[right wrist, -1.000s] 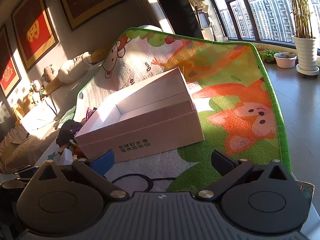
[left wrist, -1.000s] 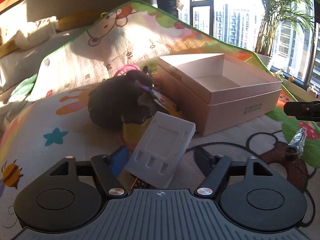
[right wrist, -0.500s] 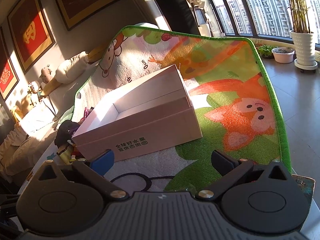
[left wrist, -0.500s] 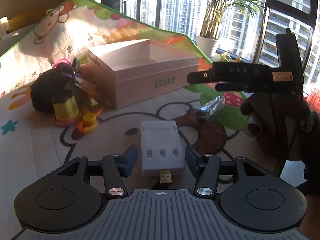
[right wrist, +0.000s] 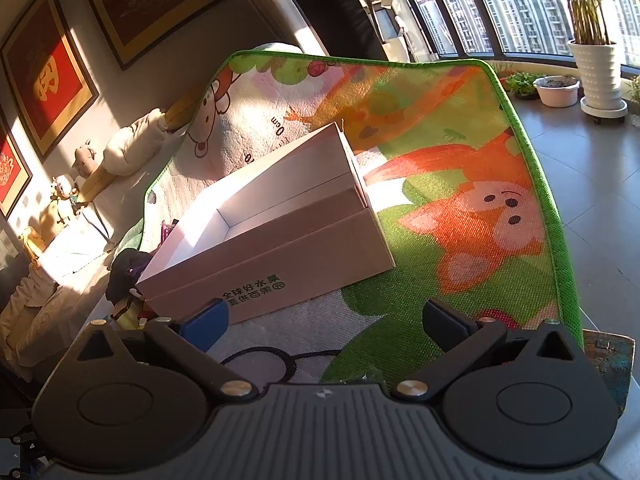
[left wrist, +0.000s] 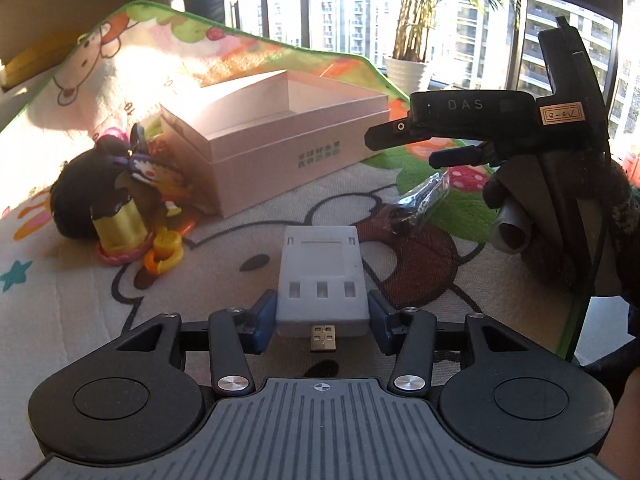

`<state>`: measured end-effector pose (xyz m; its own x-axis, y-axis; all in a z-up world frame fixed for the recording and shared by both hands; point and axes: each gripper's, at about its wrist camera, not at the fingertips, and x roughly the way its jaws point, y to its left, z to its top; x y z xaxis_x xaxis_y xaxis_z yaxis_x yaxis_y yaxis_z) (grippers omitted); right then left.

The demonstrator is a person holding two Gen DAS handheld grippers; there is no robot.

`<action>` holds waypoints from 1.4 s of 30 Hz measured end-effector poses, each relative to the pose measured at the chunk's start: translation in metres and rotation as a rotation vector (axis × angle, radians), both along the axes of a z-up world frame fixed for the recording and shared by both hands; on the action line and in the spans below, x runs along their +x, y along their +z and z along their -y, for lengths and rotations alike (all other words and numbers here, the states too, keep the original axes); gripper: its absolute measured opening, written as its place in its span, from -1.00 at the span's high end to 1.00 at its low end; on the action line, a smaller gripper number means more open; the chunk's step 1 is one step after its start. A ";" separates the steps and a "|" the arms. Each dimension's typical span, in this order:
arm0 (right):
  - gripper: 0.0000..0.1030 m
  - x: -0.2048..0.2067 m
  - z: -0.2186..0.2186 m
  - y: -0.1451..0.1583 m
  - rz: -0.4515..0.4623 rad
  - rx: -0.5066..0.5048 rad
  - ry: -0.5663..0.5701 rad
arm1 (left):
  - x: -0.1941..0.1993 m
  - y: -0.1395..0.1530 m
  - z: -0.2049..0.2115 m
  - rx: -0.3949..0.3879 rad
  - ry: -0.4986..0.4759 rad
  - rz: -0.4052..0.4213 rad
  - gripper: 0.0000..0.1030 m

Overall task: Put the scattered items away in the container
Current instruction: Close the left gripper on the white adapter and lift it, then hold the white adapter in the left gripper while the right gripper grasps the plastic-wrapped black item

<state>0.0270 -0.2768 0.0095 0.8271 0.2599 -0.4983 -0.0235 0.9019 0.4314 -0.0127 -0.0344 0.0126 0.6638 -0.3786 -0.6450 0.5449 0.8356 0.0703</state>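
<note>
Box (left wrist: 280,136) sits empty mid-mat (left wrist: 60,300). Our left gripper (left wrist: 322,322) is closing around the adapter (left wrist: 322,276), pads not yet pressing; right gripper (right wrist: 332,320) is spread, empty. Toys (left wrist: 128,204) and wrapper (left wrist: 424,196) remain scattered.

Materials as you see them. Play mat (left wrist: 60,300): woven cloth, matt, coarse ribbed texture, printed cartoons. Box (left wrist: 280,136): pale pink card, matt and smooth, crisp edges. Hub (left wrist: 322,280): grey moulded plastic, matt, with a gold-toned metal plug at your near end. Wrapper (left wrist: 424,196): crinkled clear film, glossy with bright glints. Toy cake (left wrist: 120,228): yellow ribbed plastic, glossy brown top. Plush lump (left wrist: 80,196): dark, fuzzy cloth. Left claw (left wrist: 322,322): matt black plastic, blue rubbery pads, shiny metal rivets.
</note>
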 end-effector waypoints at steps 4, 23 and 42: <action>-1.00 -0.014 -0.016 0.010 0.025 -0.116 0.094 | 0.003 0.016 -0.016 -0.035 0.025 0.018 -0.02; -1.00 -0.064 -0.060 0.021 0.045 -0.419 0.246 | 0.009 0.008 -0.088 0.140 0.325 0.072 -0.88; -1.00 -0.060 -0.061 0.013 0.046 -0.454 0.221 | 0.054 -0.004 -0.091 -0.247 0.491 -0.111 -0.98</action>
